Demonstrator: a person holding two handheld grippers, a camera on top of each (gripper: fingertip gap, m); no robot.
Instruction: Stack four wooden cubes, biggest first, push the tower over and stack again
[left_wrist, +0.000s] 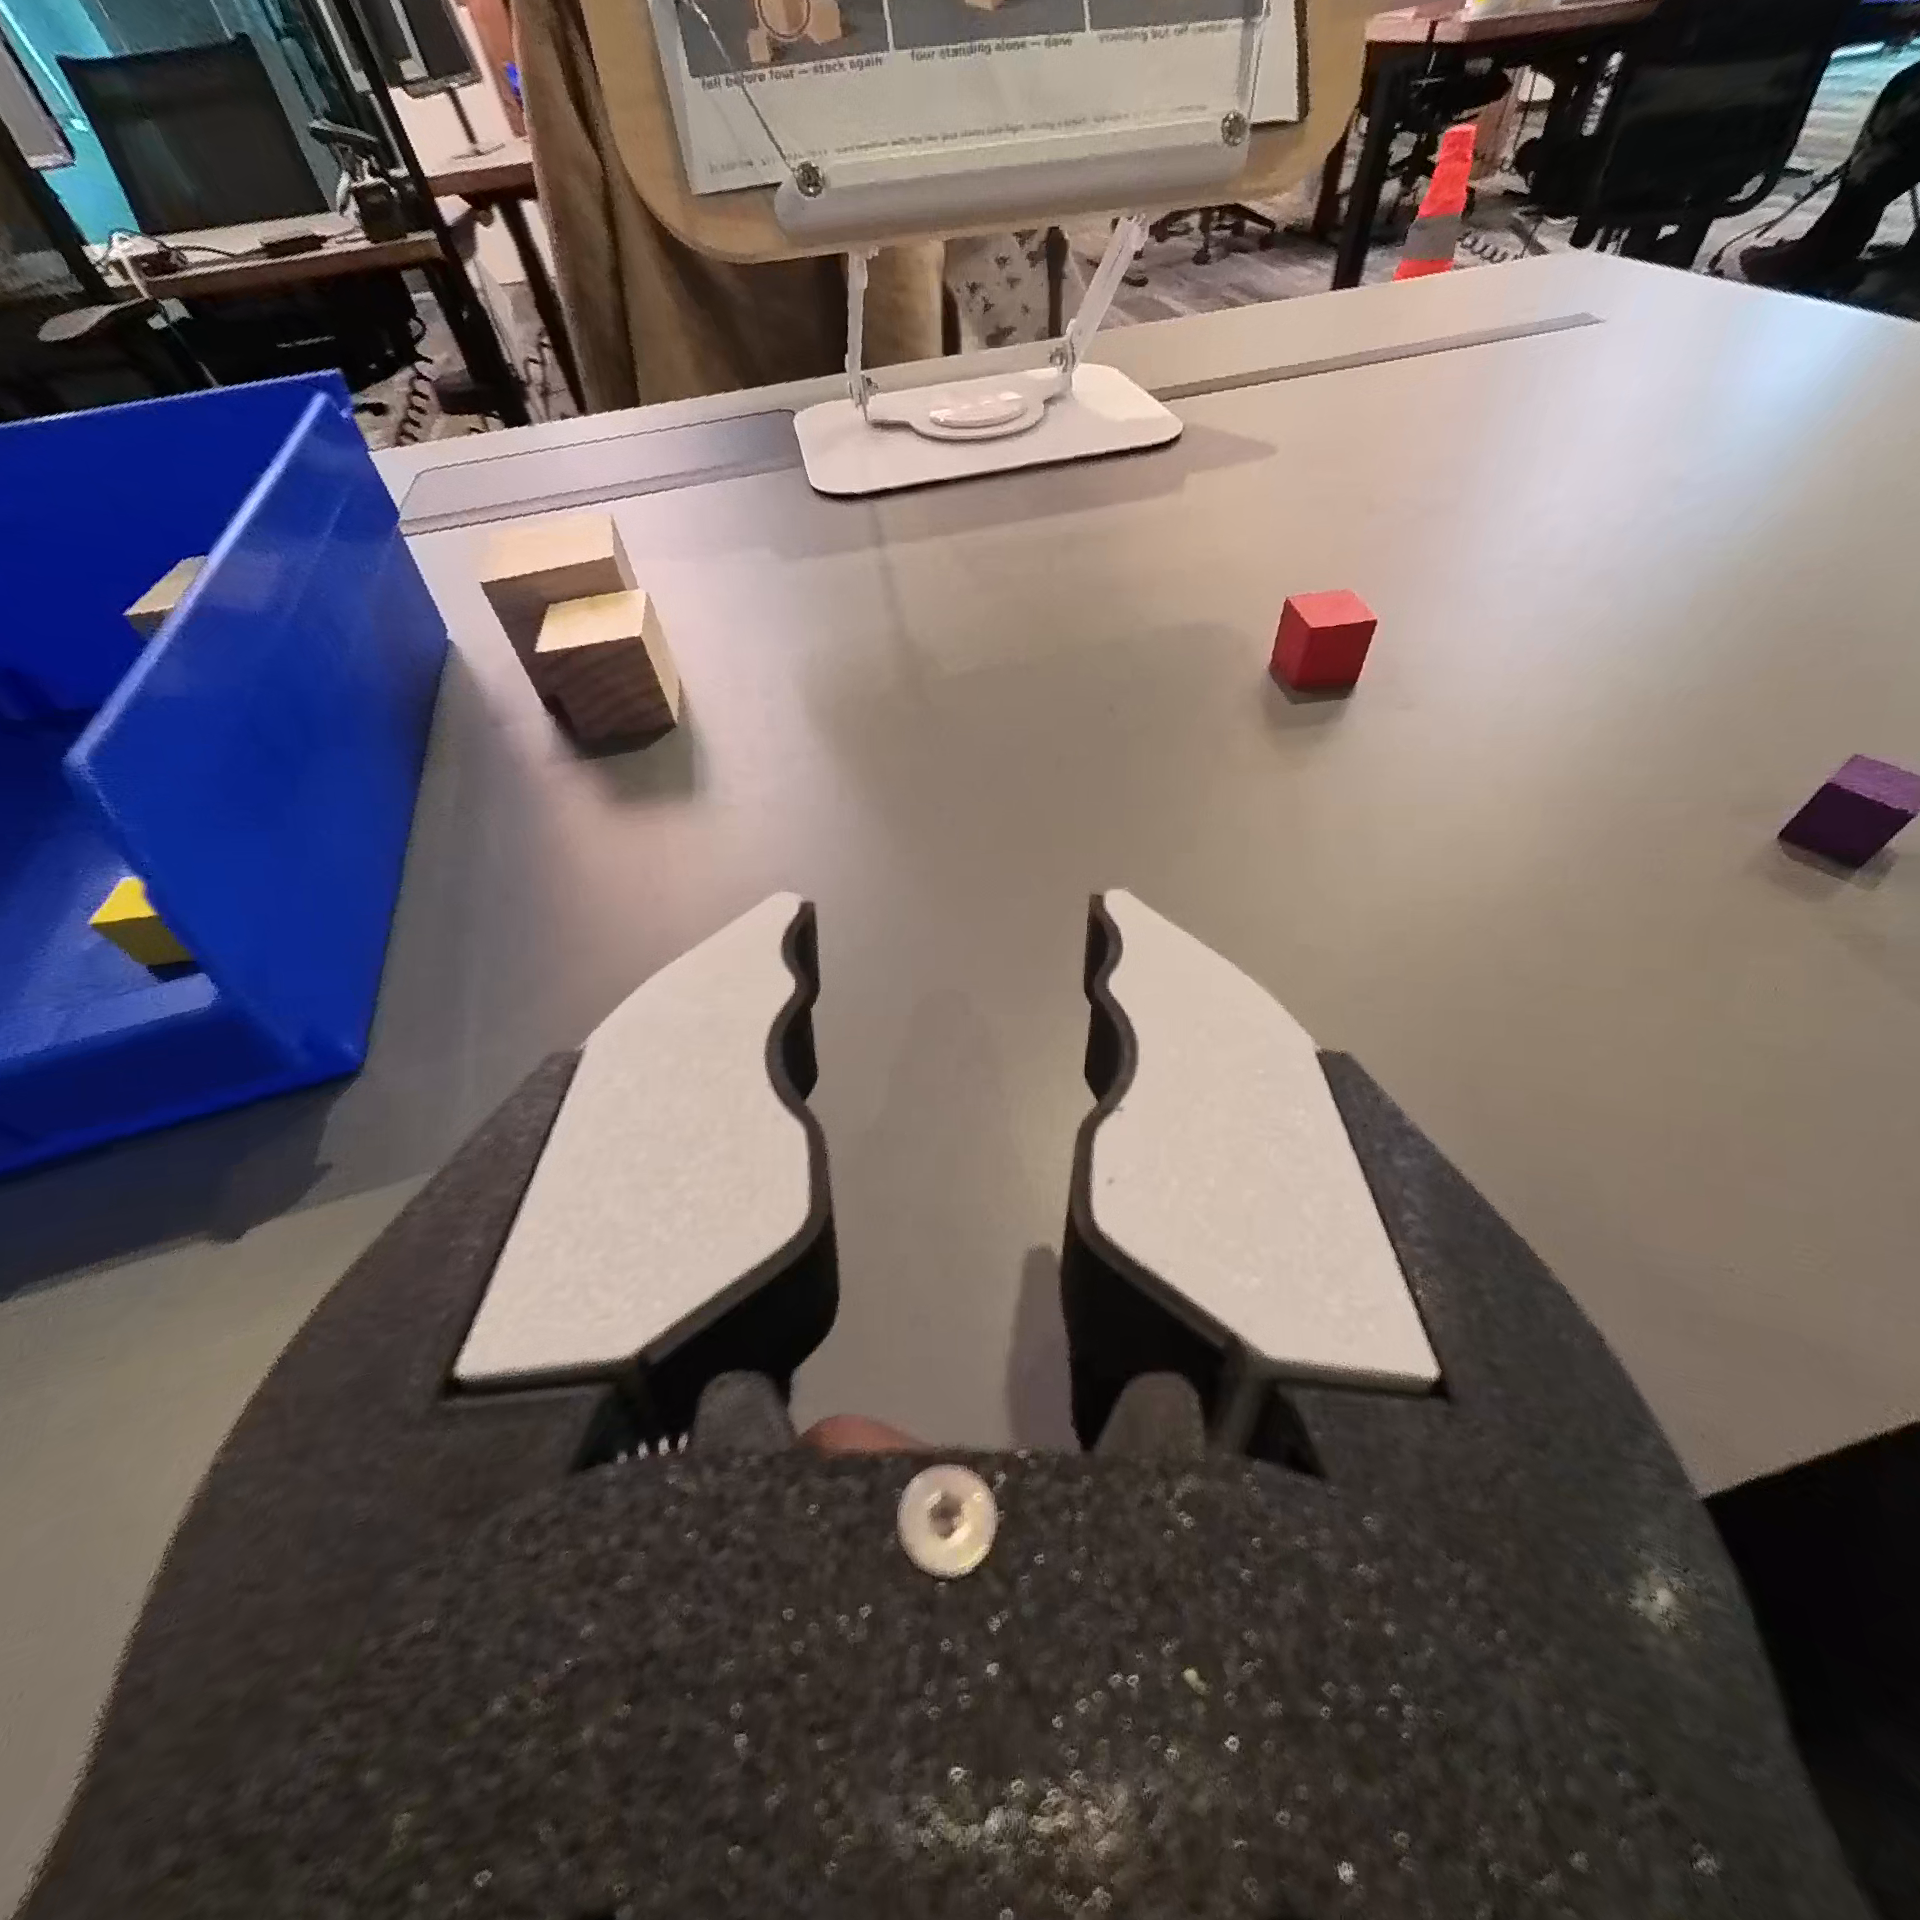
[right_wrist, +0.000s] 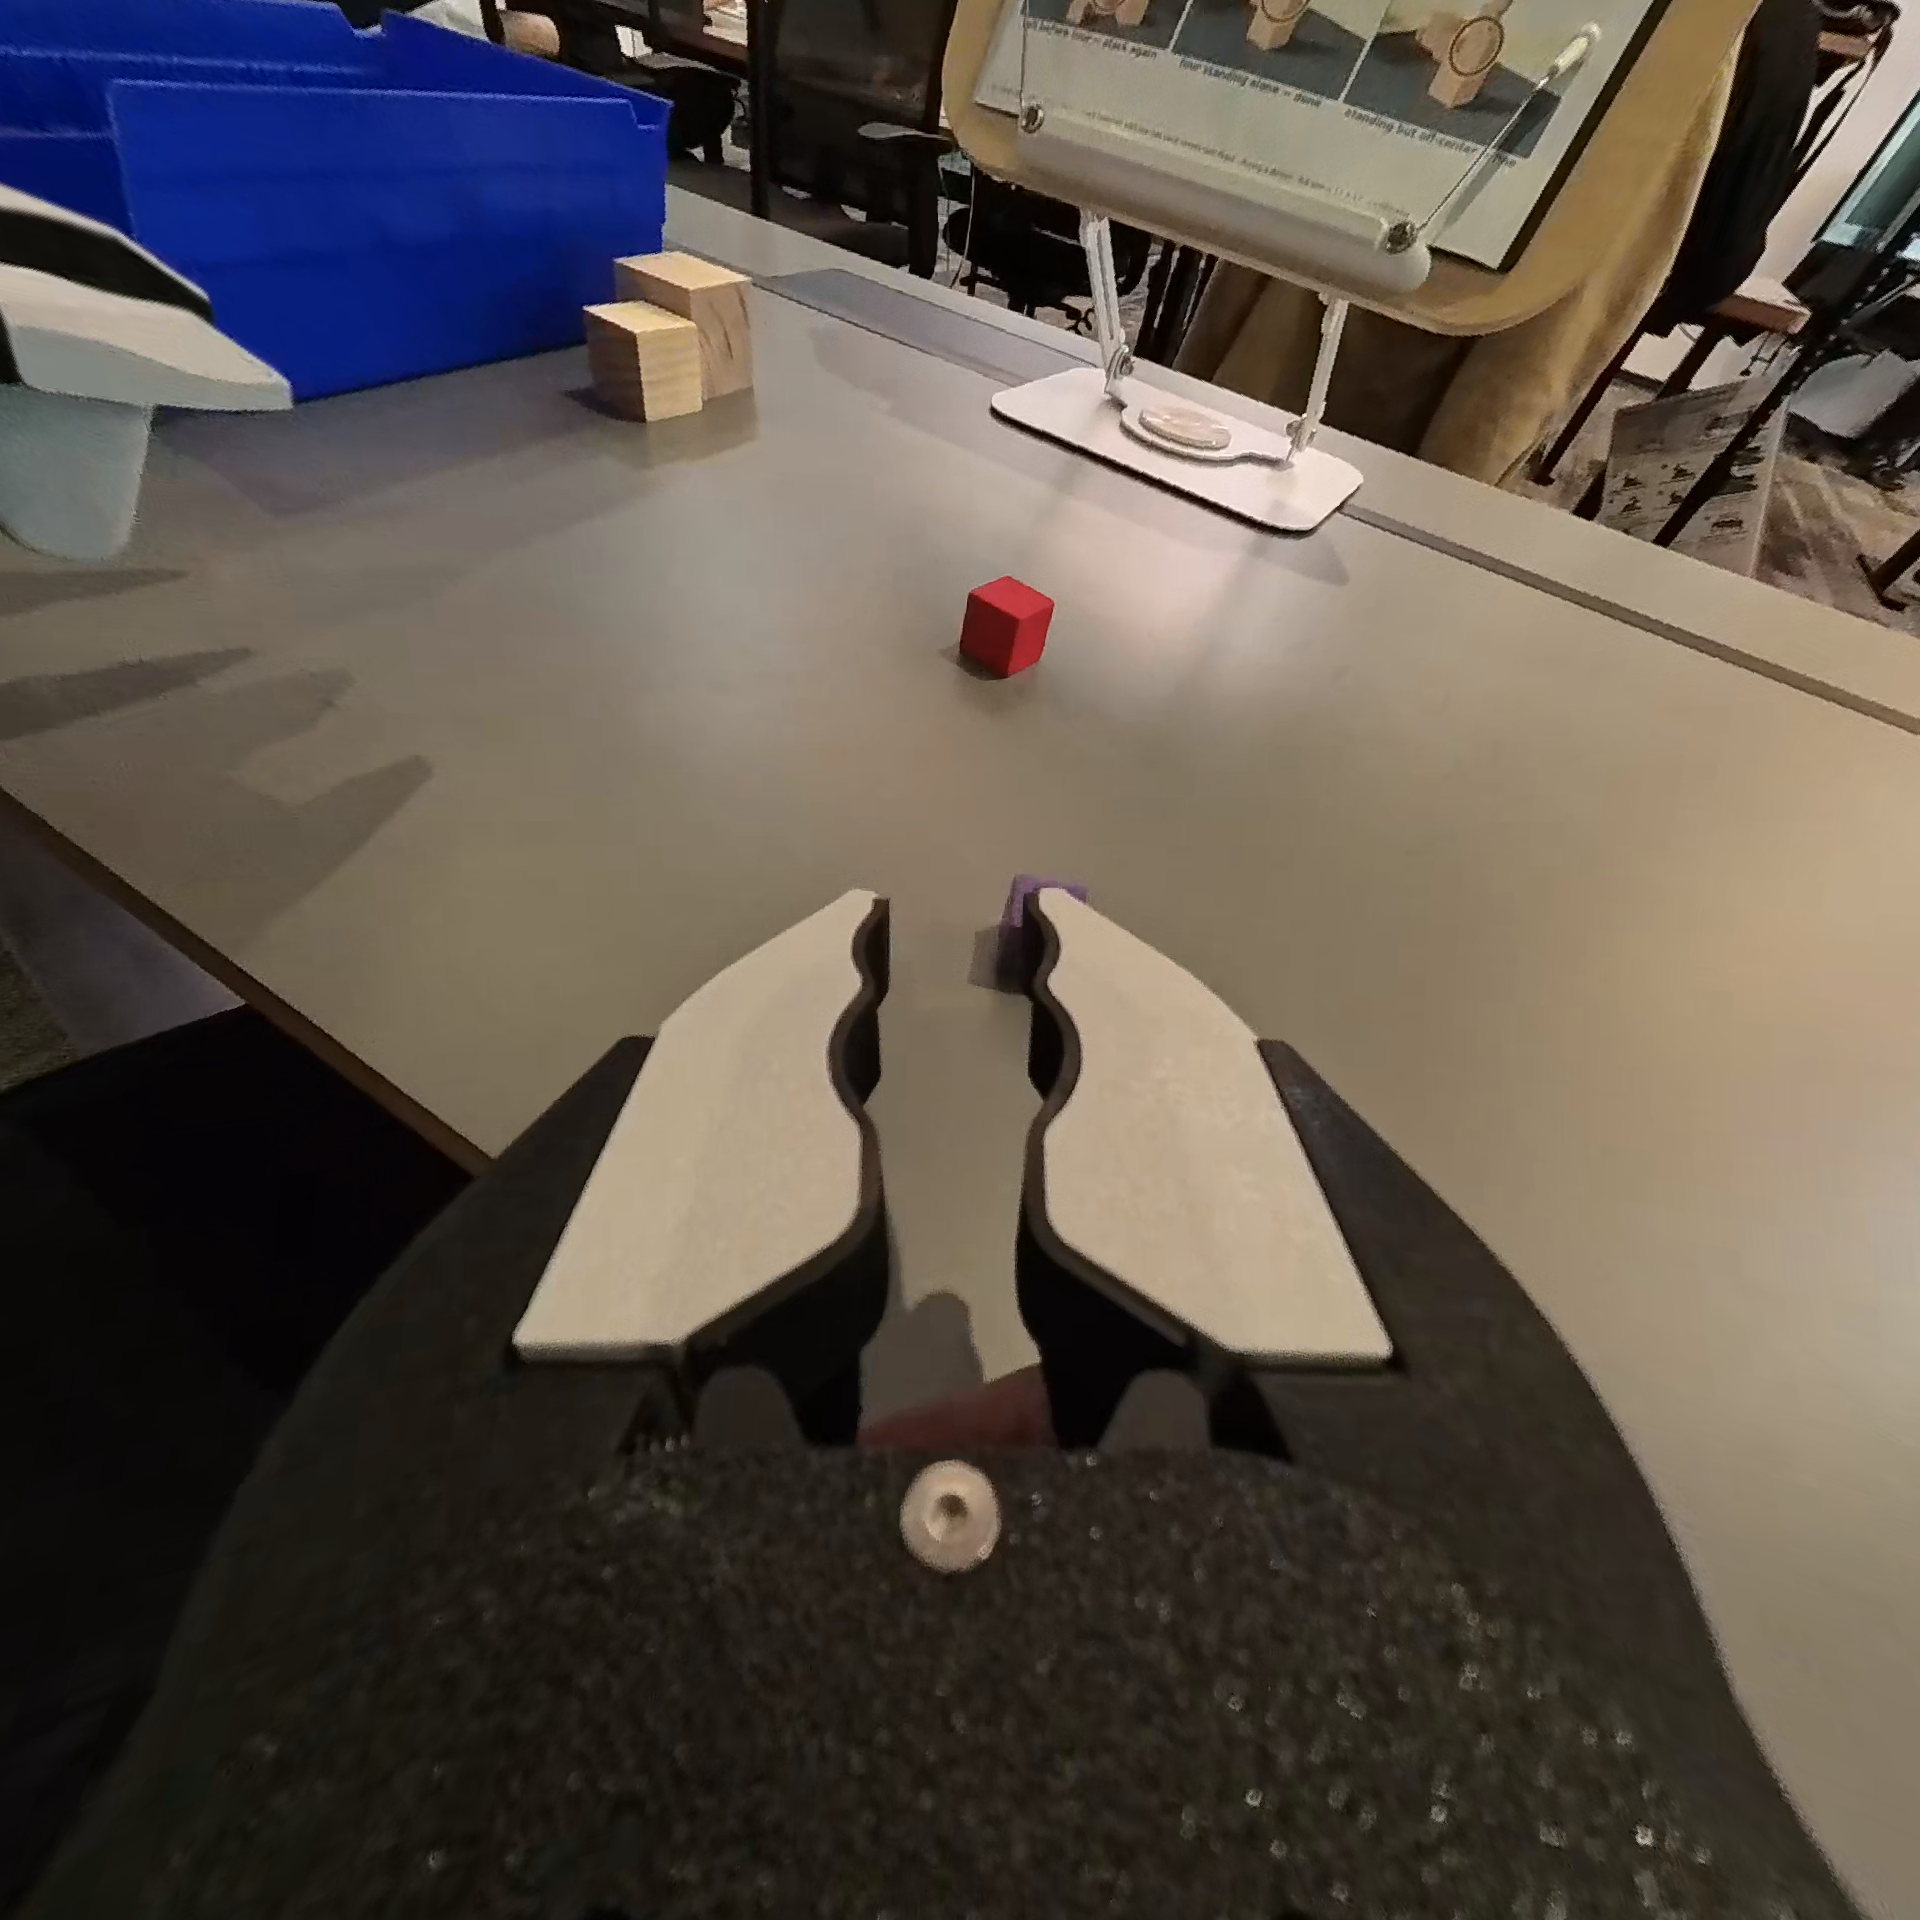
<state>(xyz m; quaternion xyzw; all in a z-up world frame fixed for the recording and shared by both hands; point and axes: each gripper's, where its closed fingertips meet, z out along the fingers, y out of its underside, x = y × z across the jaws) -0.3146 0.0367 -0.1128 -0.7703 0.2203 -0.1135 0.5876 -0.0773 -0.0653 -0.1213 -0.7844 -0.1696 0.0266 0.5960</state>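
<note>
**A:** Nothing is stacked yet, so you want the biggest cube as the base. The two plain wooden cubes sit touching each other at the far left of the tabletop (left_wrist: 1351, 1091), just beside the blue bin (left_wrist: 260, 831): the larger wooden cube (left_wrist: 556, 571) behind, the smaller wooden cube (left_wrist: 608, 665) in front of it.

**B:** Which gripper is nearer to them?

**A:** Your left gripper (left_wrist: 951, 914). They lie ahead of it and off to its left, with bare tabletop between. Its jaws stand apart and hold nothing. Judging from here, you would swing left and forward, then come in around the rear cube without nudging the front one.

**B:** And the right?

**A:** Your right gripper (right_wrist: 956, 909) is also spread, with nothing between its jaws. The purple cube (right_wrist: 1013, 930) lies just beyond its right fingertip, mostly hidden behind it; I cannot tell whether they touch. The red cube (right_wrist: 1003, 629) is straight ahead, well apart.

**B:** Anything in the bin?

**A:** A yellow cube (left_wrist: 140, 925) and one more wooden-looking block (left_wrist: 166, 603) show inside it, past the wall.
</note>
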